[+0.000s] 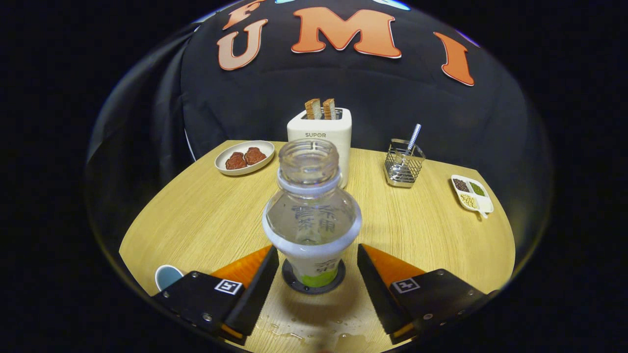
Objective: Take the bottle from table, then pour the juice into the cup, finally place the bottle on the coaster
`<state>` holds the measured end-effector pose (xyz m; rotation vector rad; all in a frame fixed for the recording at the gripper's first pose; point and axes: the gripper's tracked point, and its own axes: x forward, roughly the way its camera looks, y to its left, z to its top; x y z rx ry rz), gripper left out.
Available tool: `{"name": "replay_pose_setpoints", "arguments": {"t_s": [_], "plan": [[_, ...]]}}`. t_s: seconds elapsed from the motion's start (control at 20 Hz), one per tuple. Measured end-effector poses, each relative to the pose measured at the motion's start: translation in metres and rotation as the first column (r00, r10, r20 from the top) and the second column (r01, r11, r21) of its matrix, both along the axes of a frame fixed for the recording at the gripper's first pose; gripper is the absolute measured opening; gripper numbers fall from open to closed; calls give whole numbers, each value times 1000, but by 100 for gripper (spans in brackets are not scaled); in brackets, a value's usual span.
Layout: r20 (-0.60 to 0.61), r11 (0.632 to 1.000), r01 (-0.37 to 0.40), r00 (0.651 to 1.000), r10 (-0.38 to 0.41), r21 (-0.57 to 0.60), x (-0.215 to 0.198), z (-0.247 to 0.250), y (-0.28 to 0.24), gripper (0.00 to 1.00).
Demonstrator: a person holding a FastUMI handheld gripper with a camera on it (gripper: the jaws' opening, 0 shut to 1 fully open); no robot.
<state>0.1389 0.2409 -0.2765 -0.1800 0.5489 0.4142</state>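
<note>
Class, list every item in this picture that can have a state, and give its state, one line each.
bottle: uncapped, upright on the coaster
gripper: jaws open, either side of bottle
toaster: two slices sticking up
cup: upright, contents hidden
plate: holds two brown pieces

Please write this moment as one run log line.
gripper: open, fingers beside bottle | bottle: upright on coaster | cup: left

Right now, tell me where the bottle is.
In the gripper view the bottle stands upright on the dark round coaster, between the open gripper's fingers with a gap on each side, in front of the white toaster.
</note>
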Motion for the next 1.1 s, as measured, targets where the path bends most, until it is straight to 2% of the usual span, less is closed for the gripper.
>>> {"name": "replay_pose_setpoints", "arguments": {"t_s": [0.05,0.2,0.35,0.5,0.9,1.1], "plan": [[-13,1000,1,1000,-1,26,-5,5,1,98],[-1,996,21,1000,-21,86,-18,36,-10,98],[72,996,55,996,-60,67,-26,87,-37,98],[139,991,89,985,-103,104,-36,149,-59,97],[305,954,186,918,-255,237,-76,290,-139,97],[395,949,235,867,-303,212,-96,325,-174,97]]}}
